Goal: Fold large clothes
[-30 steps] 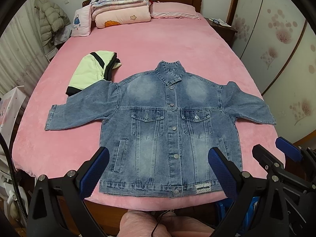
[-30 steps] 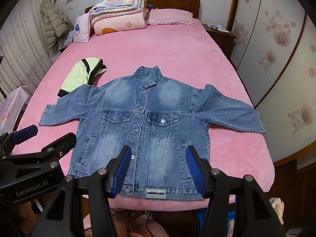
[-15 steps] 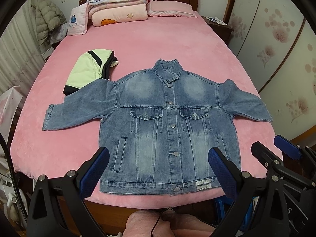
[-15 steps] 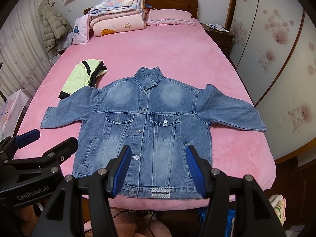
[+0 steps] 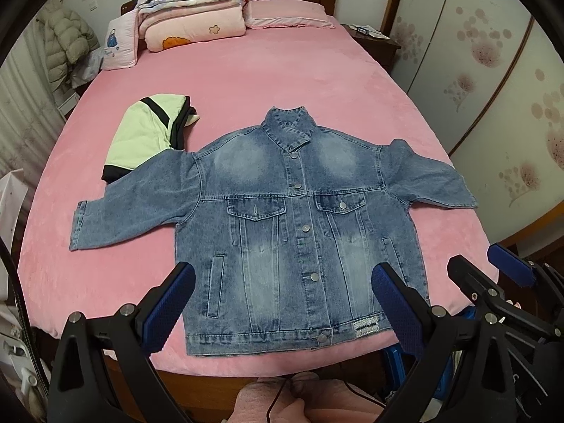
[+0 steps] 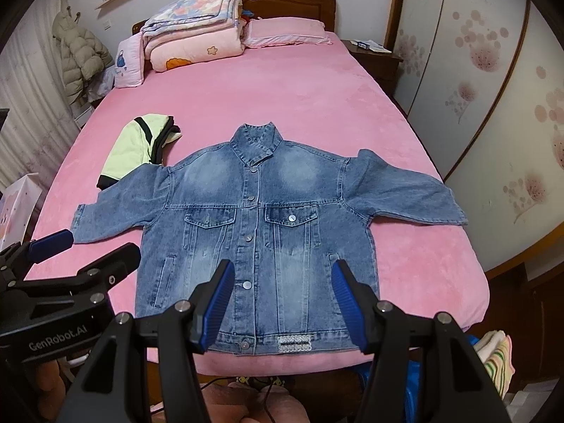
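You are looking down at a denim jacket (image 5: pixel 299 225) that is lying flat, front side up and buttoned, across the near part of a bed covered in pink (image 5: pixel 282 81). Its collar is pointing toward the headboard, its hem is lying along the near edge of the bed, and both sleeves are spreading outward to either side.

You are holding the left gripper (image 5: pixel 282 303) above the hem with its jaws standing wide apart; nothing is sitting between the blue pads (image 5: pixel 169 306), and they are touching no cloth. You are holding the right gripper (image 6: pixel 283 303) just beside it, over the lower front of the jacket, with its jaws parted and empty as well. In the right wrist view, the left gripper is showing at the lower left, over the near left part of the bed.

A folded pale green and black garment (image 5: pixel 148 137) is lying on the bed behind the jacket's left-hand sleeve as pictured, and the sleeve is overlapping its near edge. Stacked folded quilts (image 6: pixel 197 42) and a pink pillow (image 6: pixel 285 33) are resting at the head of the bed, well apart from the jacket. A padded coat (image 6: pixel 81 56) is hanging at the far left.
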A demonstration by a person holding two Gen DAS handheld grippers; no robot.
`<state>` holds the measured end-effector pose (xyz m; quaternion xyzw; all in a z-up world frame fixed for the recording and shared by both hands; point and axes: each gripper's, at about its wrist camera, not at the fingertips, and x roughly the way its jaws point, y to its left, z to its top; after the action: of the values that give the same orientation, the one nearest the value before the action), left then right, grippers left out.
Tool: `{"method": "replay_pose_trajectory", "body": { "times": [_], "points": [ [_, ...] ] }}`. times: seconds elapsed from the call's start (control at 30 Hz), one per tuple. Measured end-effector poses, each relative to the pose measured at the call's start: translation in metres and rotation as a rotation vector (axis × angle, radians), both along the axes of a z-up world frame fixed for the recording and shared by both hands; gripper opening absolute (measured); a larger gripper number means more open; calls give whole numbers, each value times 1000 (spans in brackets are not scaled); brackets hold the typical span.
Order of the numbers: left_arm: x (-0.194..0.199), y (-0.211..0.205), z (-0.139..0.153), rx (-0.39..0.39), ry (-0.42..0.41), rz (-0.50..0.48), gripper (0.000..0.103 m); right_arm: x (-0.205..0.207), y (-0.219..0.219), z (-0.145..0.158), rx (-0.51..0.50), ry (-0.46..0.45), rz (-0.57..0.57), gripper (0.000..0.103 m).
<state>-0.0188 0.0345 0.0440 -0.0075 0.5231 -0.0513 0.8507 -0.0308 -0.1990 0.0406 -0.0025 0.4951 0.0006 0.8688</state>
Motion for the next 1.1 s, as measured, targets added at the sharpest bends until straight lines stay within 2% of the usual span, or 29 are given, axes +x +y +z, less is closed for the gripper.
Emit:
{"method": "replay_pose_trajectory", "body": {
  "times": [0.37, 0.63, 0.93, 1.0, 1.1],
  "points": [
    [17, 17, 9, -50, -24, -24, 100, -1, 2, 3, 29, -5, -81, 58],
    [25, 18, 28, -127, -113, -64, 100, -3, -5, 7, 32, -27, -138, 58],
    [38, -12, 45, -114, -191, -104, 100, -3, -38, 14, 56, -71, -203, 58],
    [40, -23, 52, -139, -225, -125, 100, 1, -56, 13, 73, -78, -221, 58],
    [49, -49, 60, -129, -265, -122, 100, 12, -87, 10, 91, -83, -237, 58]
  ]
}}
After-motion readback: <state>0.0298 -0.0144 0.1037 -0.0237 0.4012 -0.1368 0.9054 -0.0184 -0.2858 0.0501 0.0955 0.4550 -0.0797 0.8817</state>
